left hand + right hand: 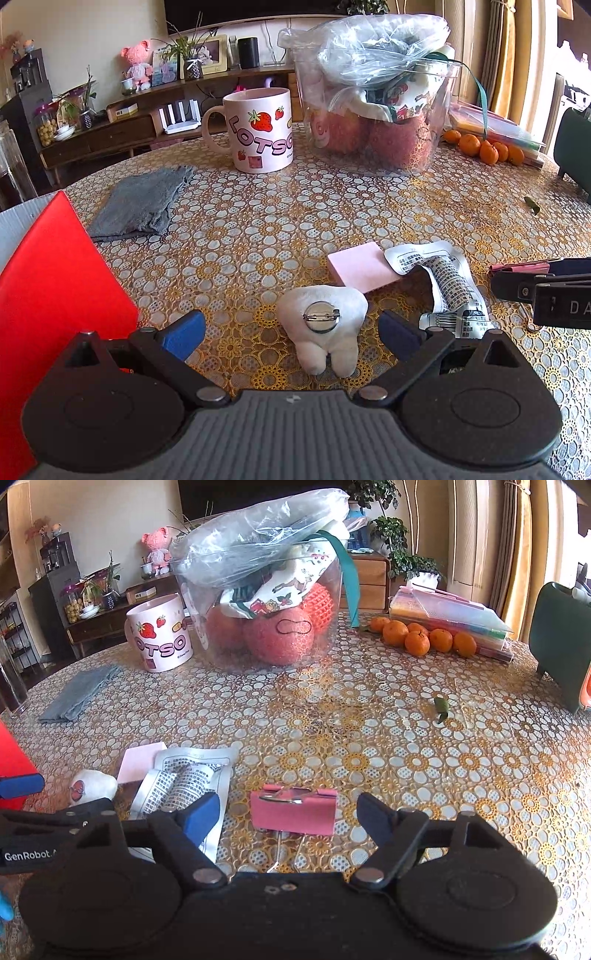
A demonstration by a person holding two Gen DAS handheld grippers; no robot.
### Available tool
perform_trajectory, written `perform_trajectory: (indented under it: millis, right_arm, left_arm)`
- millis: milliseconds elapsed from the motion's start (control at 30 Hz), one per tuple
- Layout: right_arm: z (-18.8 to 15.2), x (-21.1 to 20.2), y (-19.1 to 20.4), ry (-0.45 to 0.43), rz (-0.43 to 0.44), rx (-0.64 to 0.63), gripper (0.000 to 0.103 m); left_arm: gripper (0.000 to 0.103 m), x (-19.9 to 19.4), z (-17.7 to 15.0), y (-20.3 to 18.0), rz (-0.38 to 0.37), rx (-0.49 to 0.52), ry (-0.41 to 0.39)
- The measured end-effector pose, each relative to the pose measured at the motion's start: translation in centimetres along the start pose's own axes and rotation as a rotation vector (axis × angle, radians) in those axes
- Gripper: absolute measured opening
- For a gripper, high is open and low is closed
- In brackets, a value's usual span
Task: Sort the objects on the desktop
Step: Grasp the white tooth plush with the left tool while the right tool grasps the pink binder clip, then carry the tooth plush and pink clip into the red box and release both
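A white plush tooth brooch (322,325) lies pin-side up on the table, between the open fingers of my left gripper (291,328). Behind it lie a pink sticky-note pad (360,267) and a crumpled white printed packet (443,284). In the right wrist view a pink binder clip (293,810) lies between the open fingers of my right gripper (288,812), untouched. The brooch (92,784), pad (142,758) and packet (184,779) lie to its left. A red box (55,295) stands at the left.
A pink strawberry mug (260,129), a grey cloth (144,201), a clear tub of fruit and bags (380,92), tangerines (421,637) and a stack of folders (450,618) stand farther back. A green scrap (441,705) lies mid-table.
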State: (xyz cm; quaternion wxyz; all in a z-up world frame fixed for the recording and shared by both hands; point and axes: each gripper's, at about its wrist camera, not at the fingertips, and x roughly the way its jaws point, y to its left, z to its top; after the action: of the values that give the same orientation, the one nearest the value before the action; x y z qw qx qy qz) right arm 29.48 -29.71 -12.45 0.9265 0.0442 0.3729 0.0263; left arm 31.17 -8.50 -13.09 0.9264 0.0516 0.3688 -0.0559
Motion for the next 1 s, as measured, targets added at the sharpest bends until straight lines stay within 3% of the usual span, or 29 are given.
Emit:
perform_trajectory:
  millis: [300, 367, 600, 1000]
  right_arm:
    - [-0.3, 0.7, 0.1, 0.026, -0.005, 0.001, 0.073]
    - [-0.3, 0.7, 0.2, 0.026, -0.004, -0.002, 0.071]
    - [-0.2, 0.7, 0.2, 0.022, -0.024, -0.003, 0.054]
    - [-0.6, -0.5, 0.3, 0.034, -0.013, 0.002, 0.05]
  left_arm:
    - [0.091, 0.2, 0.0, -0.3, -0.01, 0.018, -0.005]
    - [0.074, 0.3, 0.0, -0.4, -0.02, 0.018, -0.003]
    - [0.053, 0.2, 0.1, -0.7, -0.035, 0.037, -0.001]
    - [0.05, -0.9, 0.1, -0.8, -0.05, 0.022, 0.01]
